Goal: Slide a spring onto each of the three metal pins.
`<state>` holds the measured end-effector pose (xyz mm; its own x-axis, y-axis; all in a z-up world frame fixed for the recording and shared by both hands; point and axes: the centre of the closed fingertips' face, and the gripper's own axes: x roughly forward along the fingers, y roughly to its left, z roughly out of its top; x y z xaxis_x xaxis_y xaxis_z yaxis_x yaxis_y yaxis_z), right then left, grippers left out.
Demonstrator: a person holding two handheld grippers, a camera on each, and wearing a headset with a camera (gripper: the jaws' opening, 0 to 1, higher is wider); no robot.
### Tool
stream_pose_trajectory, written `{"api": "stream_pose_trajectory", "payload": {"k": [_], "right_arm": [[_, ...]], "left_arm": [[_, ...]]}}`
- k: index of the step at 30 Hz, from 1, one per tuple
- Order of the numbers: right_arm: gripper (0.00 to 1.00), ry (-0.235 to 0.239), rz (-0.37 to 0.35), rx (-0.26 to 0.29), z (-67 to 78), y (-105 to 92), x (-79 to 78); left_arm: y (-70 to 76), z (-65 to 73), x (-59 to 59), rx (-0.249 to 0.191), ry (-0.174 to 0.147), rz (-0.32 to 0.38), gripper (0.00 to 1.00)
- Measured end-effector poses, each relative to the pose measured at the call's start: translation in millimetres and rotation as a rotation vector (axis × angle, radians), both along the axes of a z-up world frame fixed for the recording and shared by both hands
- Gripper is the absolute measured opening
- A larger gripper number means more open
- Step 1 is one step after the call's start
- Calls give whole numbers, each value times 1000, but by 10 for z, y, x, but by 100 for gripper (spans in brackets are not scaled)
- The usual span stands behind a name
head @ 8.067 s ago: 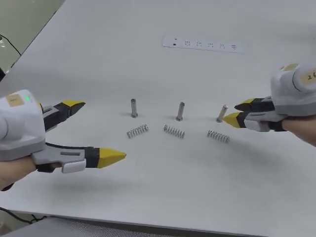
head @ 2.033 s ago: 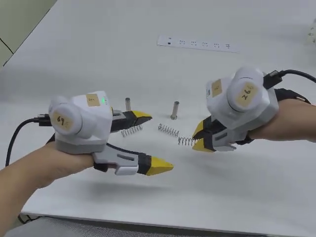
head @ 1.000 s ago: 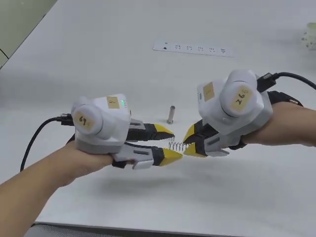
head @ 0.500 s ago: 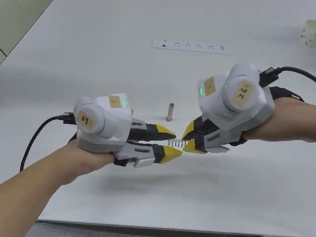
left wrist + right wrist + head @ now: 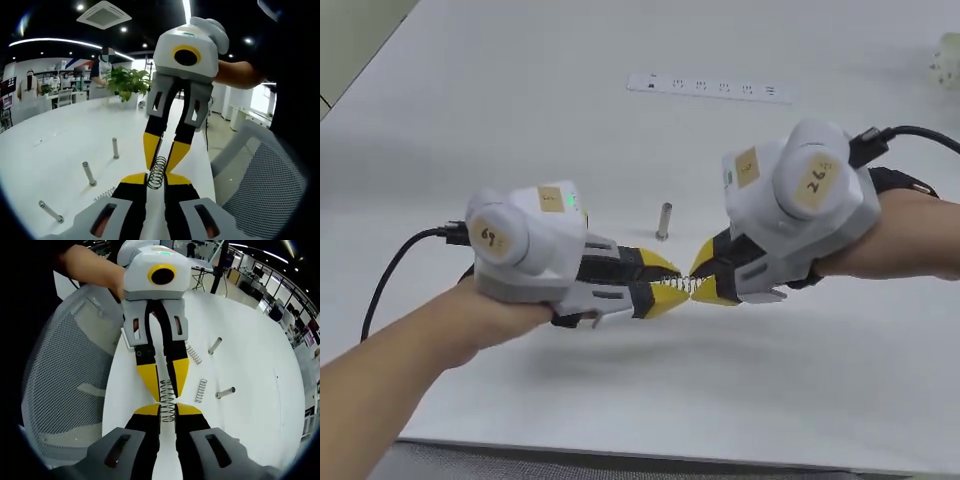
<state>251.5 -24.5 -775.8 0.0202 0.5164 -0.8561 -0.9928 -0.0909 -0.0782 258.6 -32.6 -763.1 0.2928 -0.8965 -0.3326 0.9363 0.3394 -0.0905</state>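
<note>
One short coil spring (image 5: 684, 285) hangs in the air between my two grippers, above the white table (image 5: 520, 120). My left gripper (image 5: 668, 283) is shut on its left end and my right gripper (image 5: 702, 283) is shut on its right end, tips almost touching. In the left gripper view the spring (image 5: 157, 172) sits between my left gripper (image 5: 156, 178) and the right gripper (image 5: 164, 152) opposite. The right gripper view has the spring (image 5: 167, 401) running from my right gripper (image 5: 168, 411) into the left gripper (image 5: 164, 379). Three upright metal pins (image 5: 115, 148), (image 5: 89, 173), (image 5: 50, 211) stand bare. One pin (image 5: 664, 221) stands just behind the tips.
Two loose springs (image 5: 194, 354), (image 5: 201, 390) lie on the table beside the pins (image 5: 215, 345), (image 5: 225, 392). A white power strip (image 5: 710, 87) lies at the far side. A mesh chair (image 5: 75, 365) stands below the table's near edge. People stand at desks far behind.
My left gripper's jaws have come together on the free end of the spring that my right gripper holds. Both grippers have stayed tip to tip above the table.
</note>
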Motion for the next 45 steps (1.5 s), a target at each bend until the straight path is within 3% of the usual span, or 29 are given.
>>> {"api": "stream_pose_trajectory", "payload": {"k": [6, 21, 45], "right_arm": [[8, -4, -2, 7, 9, 2, 7], [8, -2, 7, 16, 67, -6, -22], [9, -3, 13, 19, 4, -151, -10]], "left_arm": [[-6, 15, -13, 2, -15, -6, 3], [-41, 43, -33, -3, -7, -20, 2], [-47, 60, -66, -4, 15, -45, 2]]}}
